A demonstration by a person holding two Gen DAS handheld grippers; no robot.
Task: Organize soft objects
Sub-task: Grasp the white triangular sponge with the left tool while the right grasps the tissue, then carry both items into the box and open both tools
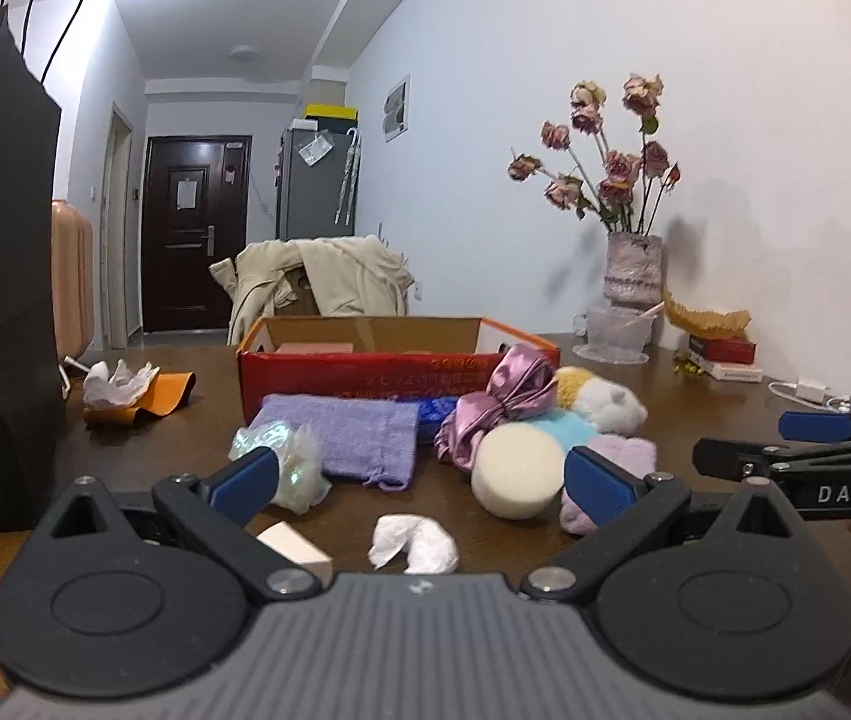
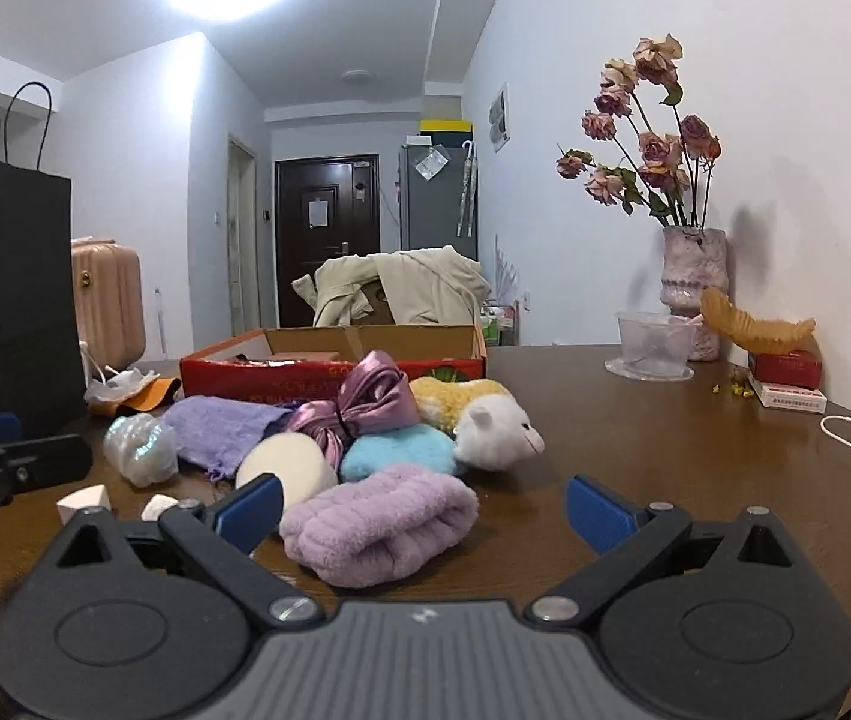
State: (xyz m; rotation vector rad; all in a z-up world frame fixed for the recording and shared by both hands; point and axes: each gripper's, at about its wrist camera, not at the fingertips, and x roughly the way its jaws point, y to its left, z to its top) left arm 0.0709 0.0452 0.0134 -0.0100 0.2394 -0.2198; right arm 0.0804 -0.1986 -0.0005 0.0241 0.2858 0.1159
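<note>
On the brown table [image 2: 635,432] the red box [image 2: 329,369] stands behind the pile of soft things, the lilac fluffy roll [image 2: 380,525] lies nearest, and your right gripper [image 2: 425,510] and left gripper [image 1: 422,480] both stand wide apart, holding nothing.

Soft pile before red box [image 2: 329,369]: lilac fuzzy roll [image 2: 380,525] (nearest), cream sponge [image 2: 287,468], white plush [image 2: 497,426].

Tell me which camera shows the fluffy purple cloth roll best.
The right wrist view: the fluffy purple roll lies whole and close between the open right gripper fingers. In the left wrist view the roll is partly hidden behind a blue finger pad and the cream sponge.
</note>
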